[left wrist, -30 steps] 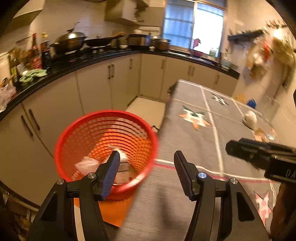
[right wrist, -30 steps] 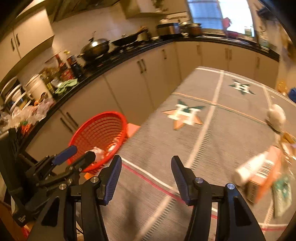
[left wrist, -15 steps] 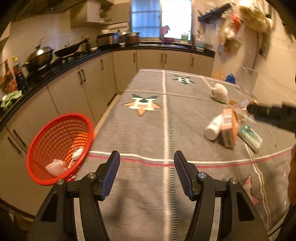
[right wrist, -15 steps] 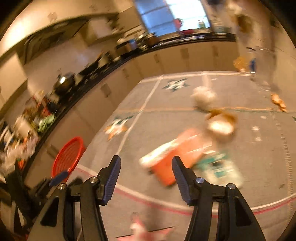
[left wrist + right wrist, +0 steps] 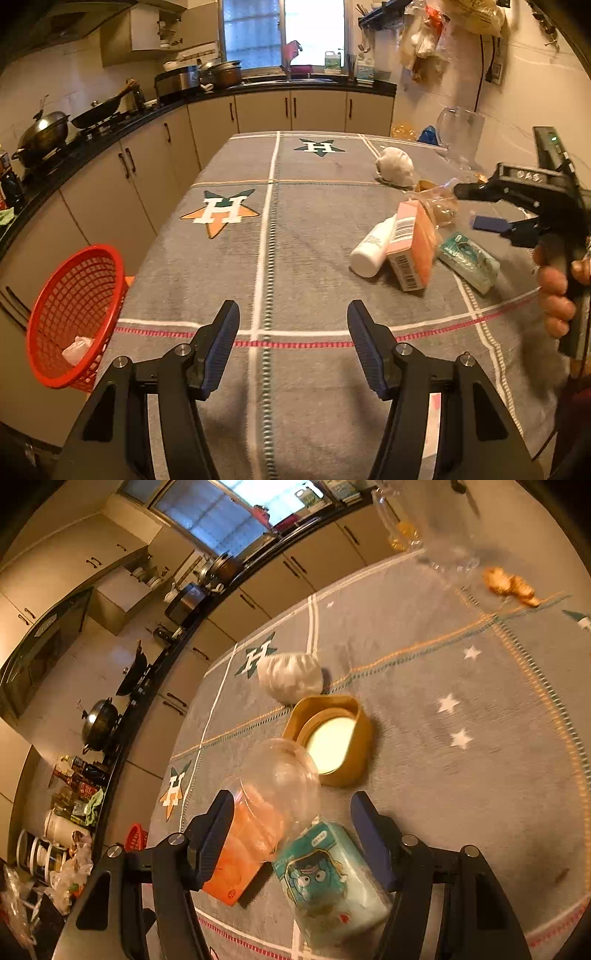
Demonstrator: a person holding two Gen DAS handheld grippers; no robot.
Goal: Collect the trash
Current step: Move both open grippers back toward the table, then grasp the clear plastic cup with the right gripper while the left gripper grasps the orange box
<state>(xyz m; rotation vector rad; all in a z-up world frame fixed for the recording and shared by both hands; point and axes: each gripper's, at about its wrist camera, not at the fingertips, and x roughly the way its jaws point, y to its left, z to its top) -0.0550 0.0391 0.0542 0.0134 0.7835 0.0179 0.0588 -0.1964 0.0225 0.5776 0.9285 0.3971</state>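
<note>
1. You have swung both grippers away from the red basket (image 5: 75, 317). A second ago it filled the middle of the left wrist view; now it sits at about 8 o'clock there, off the near left corner of the tabletop (image 5: 221, 288), with a crumpled white scrap visible at its bottom.
2. Your right gripper (image 5: 291, 827) has rolled and come over the heap of trash. The teal tissue pack (image 5: 332, 878) now lies between its fingers, with the clear plastic cup (image 5: 280, 779) and the orange carton (image 5: 240, 853) at about 10 o'clock from the pack.
3. The right fingers have just been opening and now stand wide apart. The pack is between them, but the pads do not press on it, so nothing is held yet.
4. Your left gripper (image 5: 293, 343) has its fingers apart and empty, over bare cloth.
5. In the left view the heap lies at about 2 o'clock: a white bottle (image 5: 371, 251) against the carton, then the pack, and a crumpled white wad (image 5: 395, 168) farther back.
6. I judge that one drop into the basket is finished and the next pick begins. Most trash is still on the tabletop. The cup leans on the carton, so closing there may knock it.
</note>
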